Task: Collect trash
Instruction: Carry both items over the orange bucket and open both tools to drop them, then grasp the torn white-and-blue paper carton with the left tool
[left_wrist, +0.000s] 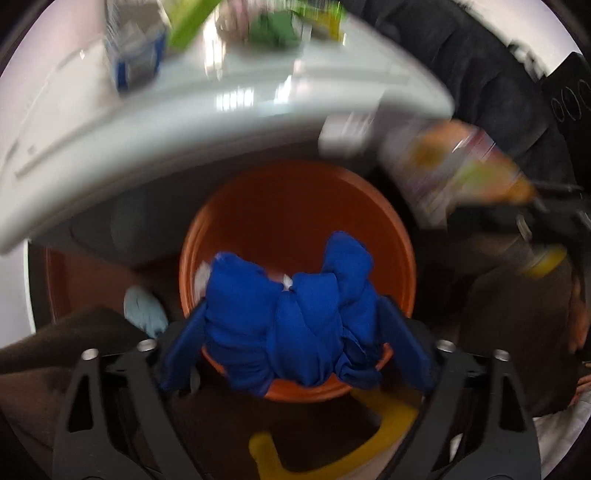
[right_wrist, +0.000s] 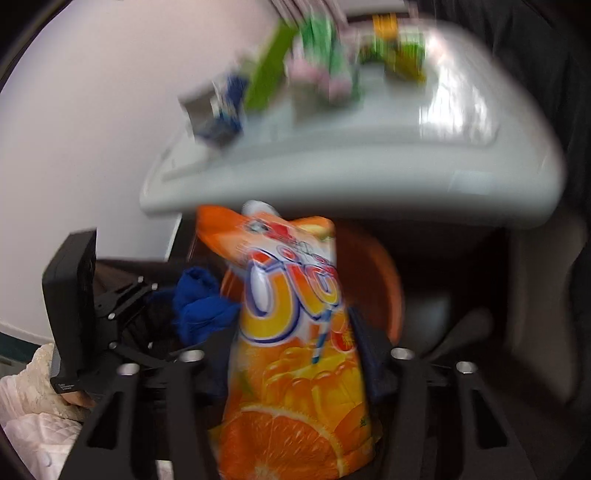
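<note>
My left gripper (left_wrist: 291, 317) is shut on a crumpled blue cloth (left_wrist: 291, 310) and holds it over the near rim of an orange bin (left_wrist: 295, 206) that stands below the table edge. My right gripper (right_wrist: 295, 332) is shut on an orange juice pouch (right_wrist: 295, 350). The pouch also shows at the right in the left wrist view (left_wrist: 454, 170), beside the bin. The blue cloth (right_wrist: 201, 306) and the left gripper (right_wrist: 122, 306) show at the left of the right wrist view. The bin (right_wrist: 373, 273) is behind the pouch.
A white table (left_wrist: 221, 122) is above the bin, with several blurred pieces of trash at its far side: a blue and white carton (left_wrist: 133, 55), green packets (left_wrist: 273, 29) and a yellow-green packet (right_wrist: 402, 55). A light blue shoe (left_wrist: 144, 310) is left of the bin.
</note>
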